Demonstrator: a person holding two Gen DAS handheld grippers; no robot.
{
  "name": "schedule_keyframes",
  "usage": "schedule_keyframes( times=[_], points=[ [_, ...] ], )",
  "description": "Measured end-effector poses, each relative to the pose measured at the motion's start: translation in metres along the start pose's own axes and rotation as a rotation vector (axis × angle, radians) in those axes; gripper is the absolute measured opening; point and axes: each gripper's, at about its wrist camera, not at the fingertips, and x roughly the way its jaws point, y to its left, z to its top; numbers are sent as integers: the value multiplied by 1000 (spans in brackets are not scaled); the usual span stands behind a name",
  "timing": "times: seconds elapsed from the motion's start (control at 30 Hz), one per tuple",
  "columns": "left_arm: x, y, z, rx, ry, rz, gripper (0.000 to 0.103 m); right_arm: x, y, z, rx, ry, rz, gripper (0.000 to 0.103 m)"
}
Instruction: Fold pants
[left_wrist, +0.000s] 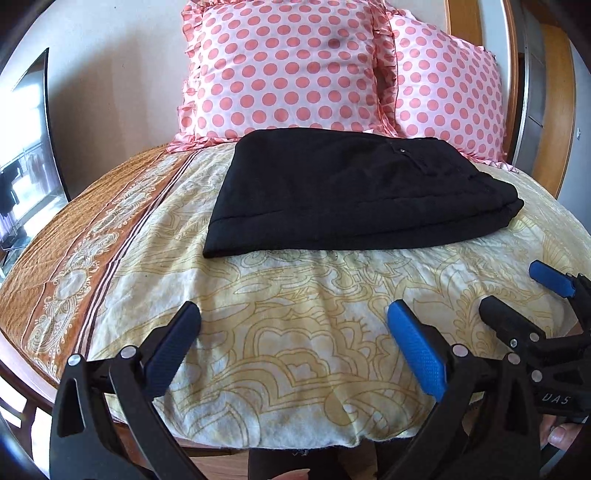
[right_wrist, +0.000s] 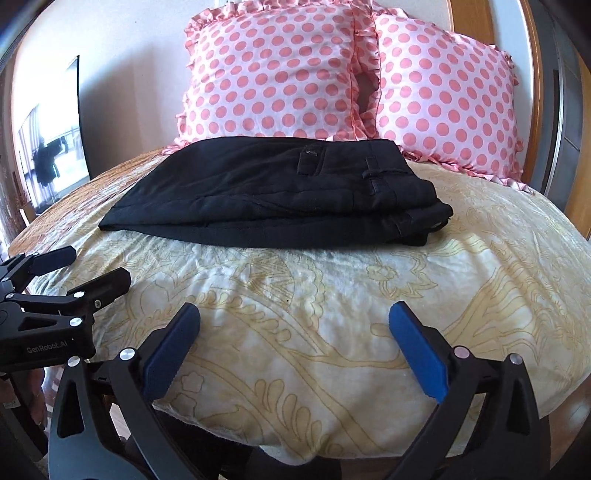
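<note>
Pants (left_wrist: 354, 192) lie folded into a compact black stack on the patterned bedspread (left_wrist: 295, 332), just in front of two polka-dot pillows (left_wrist: 284, 70); layered edges and waistband show at the right end; folding appears complete, with at most minor squaring left. Left gripper (left_wrist: 295, 332) and right gripper (right_wrist: 295, 332) hang near the bed's front edge, well apart from the stack; both jaws spread wide, pinching nothing.

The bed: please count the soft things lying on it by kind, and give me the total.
Black folded pants: 1
Pink dotted pillows: 2, one on the left and one on the right
Yellow patterned bedcover under them: 1
Total: 4
</note>
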Motion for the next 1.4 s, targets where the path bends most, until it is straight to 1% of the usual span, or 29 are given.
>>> schedule_keyframes(
  times=[0.4, 0.83, 1.4],
  points=[
    [-5, -2, -6, -23, -31, 25, 101, -1, 0, 0, -3, 6, 5, 102],
    [-3, -2, -3, -24, -8, 27, 101, -1, -1, 0, -3, 5, 5, 102],
    [-3, -2, -3, -24, -6, 26, 101, -2, 0, 0, -3, 2, 4, 102]
  ],
)
